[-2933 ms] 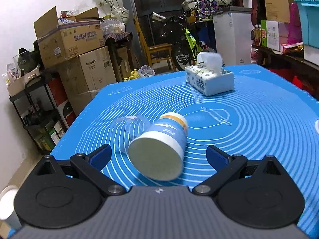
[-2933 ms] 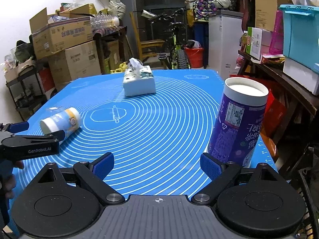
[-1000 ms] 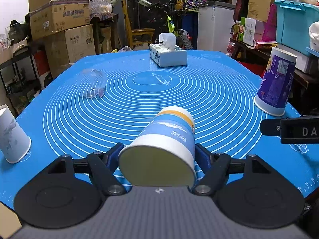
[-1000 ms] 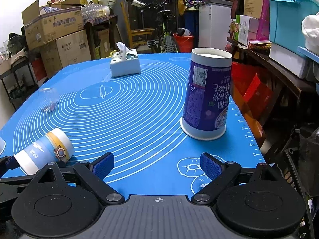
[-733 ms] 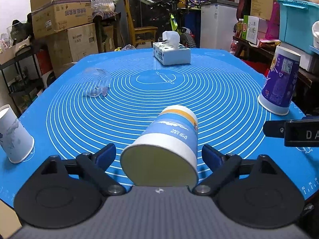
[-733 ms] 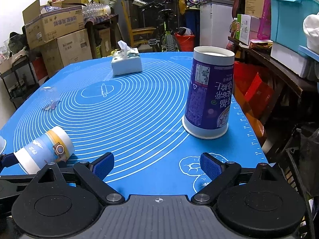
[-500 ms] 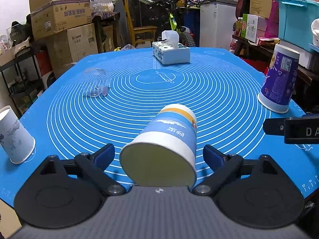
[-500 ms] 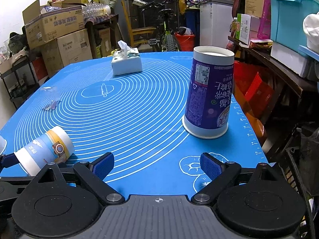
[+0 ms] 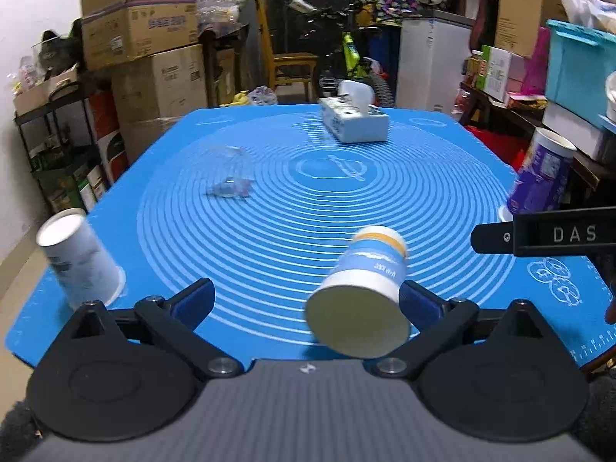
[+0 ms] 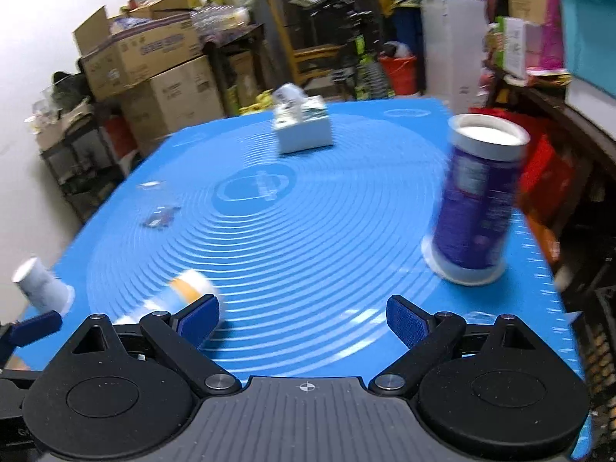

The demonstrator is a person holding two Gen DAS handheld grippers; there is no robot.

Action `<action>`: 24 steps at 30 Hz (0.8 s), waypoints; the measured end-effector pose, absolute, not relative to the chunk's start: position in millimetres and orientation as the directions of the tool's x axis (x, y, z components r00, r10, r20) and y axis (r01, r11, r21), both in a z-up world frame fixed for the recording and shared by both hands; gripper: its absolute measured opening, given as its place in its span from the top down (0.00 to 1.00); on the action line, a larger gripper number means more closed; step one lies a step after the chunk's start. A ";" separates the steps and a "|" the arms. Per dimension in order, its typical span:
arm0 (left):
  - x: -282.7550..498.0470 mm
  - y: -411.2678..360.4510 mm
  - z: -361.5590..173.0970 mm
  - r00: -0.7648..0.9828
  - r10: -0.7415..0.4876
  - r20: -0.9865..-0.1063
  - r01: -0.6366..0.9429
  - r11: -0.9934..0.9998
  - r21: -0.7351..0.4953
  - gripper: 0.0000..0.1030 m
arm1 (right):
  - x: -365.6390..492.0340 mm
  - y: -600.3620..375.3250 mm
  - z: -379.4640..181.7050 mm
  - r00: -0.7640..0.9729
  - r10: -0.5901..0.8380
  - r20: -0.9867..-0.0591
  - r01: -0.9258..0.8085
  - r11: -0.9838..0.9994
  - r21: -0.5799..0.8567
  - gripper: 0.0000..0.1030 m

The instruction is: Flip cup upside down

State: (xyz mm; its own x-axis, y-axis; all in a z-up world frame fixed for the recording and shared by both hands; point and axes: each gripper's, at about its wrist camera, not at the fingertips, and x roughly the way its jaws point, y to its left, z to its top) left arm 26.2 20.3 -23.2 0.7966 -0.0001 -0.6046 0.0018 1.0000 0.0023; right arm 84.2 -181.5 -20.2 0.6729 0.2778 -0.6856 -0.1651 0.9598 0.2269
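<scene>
The blue and white cup (image 9: 365, 288) lay on its side on the blue mat (image 9: 308, 208), near the front edge, its wide open mouth turned toward the left wrist camera. The left gripper (image 9: 306, 302) stood wide open and held nothing. The cup sat between the 2 fingers, close against the right one and well apart from the left one; whether it touched the right pad could not be told.

In the right wrist view the same cup (image 10: 184, 288) appeared blurred, partly hidden behind that gripper's left finger. The right gripper (image 10: 304, 321) was also wide open and empty, with only bare mat between its fingers.

A tall purple cup (image 10: 477, 200) stood mouth-down near the right edge of the mat. A small white paper cup (image 9: 79, 256) stood mouth-down near the left front corner. A clear plastic cup (image 9: 229, 173) lay on the mat left of centre, its outline hard to read. A tissue box (image 9: 352, 121) sat at the far side of the mat. The right wrist view showed motion blur throughout.
</scene>
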 end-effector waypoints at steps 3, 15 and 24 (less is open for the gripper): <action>27.5 38.7 -18.2 0.793 0.016 -0.609 -0.035 0.999 -0.020 0.02 | 98.3 -162.5 -19.8 0.620 0.332 -0.711 -0.193 0.943 0.272 0.09; 28.7 86.6 -11.3 0.789 0.059 -0.612 -0.120 0.991 -0.059 0.02 | 174.6 -75.7 -39.8 0.450 0.391 -0.803 -0.135 0.918 0.372 0.09; 38.8 111.9 -20.9 0.769 0.126 -0.627 -0.195 0.980 -0.042 0.02 | 184.6 -64.5 -61.6 0.350 0.486 -0.801 -0.052 0.863 0.502 0.18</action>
